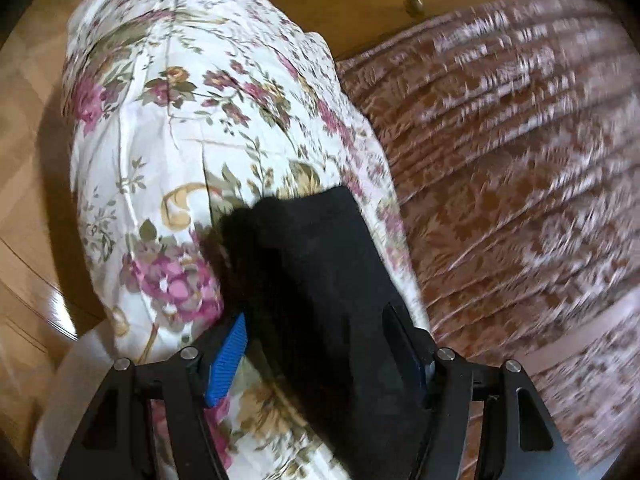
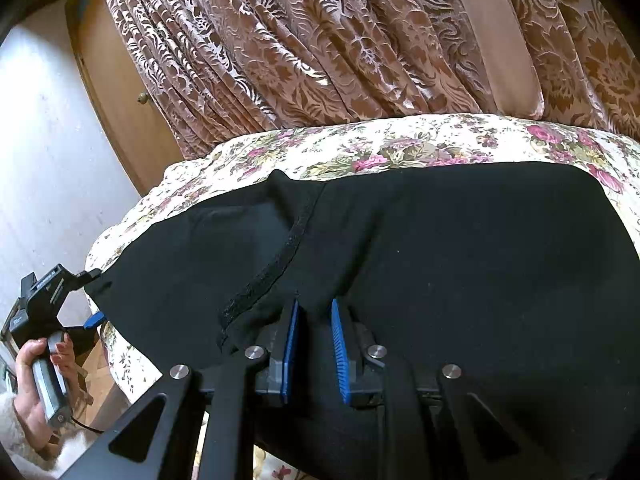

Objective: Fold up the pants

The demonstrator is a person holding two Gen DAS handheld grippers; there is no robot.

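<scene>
Black pants (image 2: 440, 260) lie spread across a floral bedcover (image 2: 360, 148), with a raised seam running diagonally near the middle. My right gripper (image 2: 314, 308) is shut on a bunched fold of the pants, its blue pads close together with cloth between them. At the far left edge of the bed my left gripper (image 2: 94, 296) straddles the pants' corner, jaws apart. In the left wrist view that end of the pants (image 1: 320, 280) lies between the fingers of the left gripper (image 1: 316, 316); the left blue pad (image 1: 228, 360) stands clear of the cloth.
A brown patterned curtain (image 2: 320, 40) hangs behind the bed and close on the right in the left wrist view (image 1: 500, 140). A wooden door with a knob (image 2: 142, 98) stands beside it. A person's hand (image 2: 28, 368) grips the left tool. Wooden floor (image 1: 24, 200) lies left of the bed.
</scene>
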